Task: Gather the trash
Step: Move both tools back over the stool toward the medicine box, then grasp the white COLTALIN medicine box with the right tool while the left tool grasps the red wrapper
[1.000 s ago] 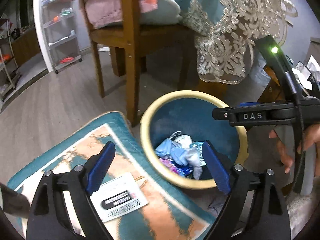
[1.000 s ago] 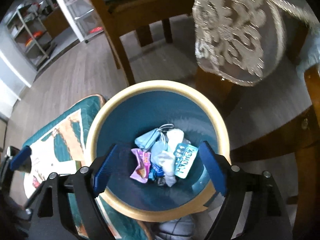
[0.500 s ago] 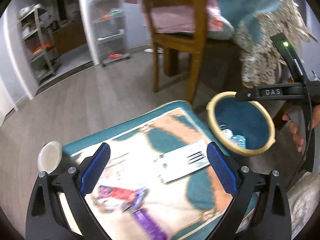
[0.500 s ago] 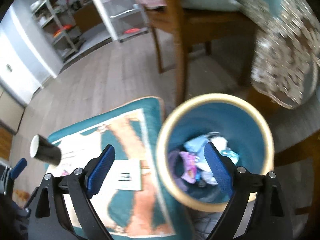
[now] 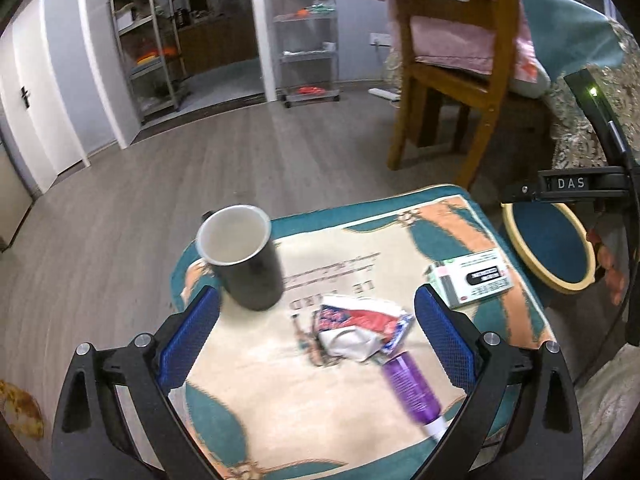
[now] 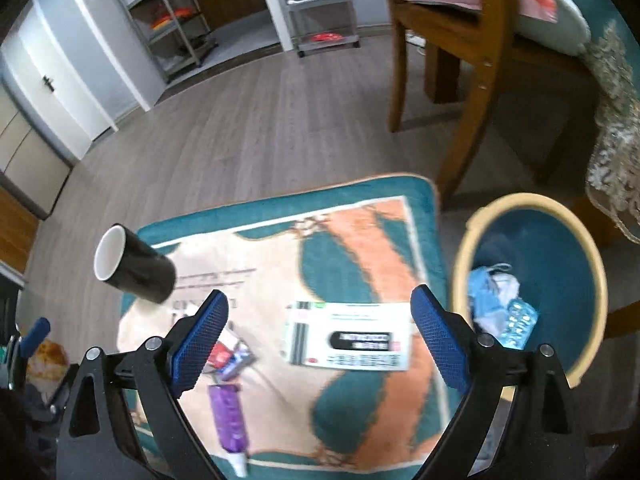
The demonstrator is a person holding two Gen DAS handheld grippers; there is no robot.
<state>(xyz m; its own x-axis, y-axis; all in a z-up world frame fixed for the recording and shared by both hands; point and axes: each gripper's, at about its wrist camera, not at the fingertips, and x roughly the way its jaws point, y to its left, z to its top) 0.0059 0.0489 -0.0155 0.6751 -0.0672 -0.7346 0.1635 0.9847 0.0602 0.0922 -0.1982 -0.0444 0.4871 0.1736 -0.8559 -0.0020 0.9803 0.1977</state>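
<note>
Wood floor lies open beyond my mat (image 5: 256, 412). Both grippers, left (image 5: 316, 338) and right (image 6: 320, 344), have just been opening, empty. Wrapper (image 5: 360, 324), tube (image 5: 412, 392), box (image 6: 348, 340) mid-mat; bin (image 6: 576, 248) off its right edge.

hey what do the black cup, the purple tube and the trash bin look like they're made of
Black cup: likely glazed ceramic or coated metal; glossy dark outside, smooth white inside, thick rim.
Purple tube: probably soft plastic; shiny violet body tapering to a white cap. It is blurred, so this is uncertain.
Trash bin: looks like moulded plastic; smooth matte teal wall with a pale cream rim, possibly a separate ring.
</note>
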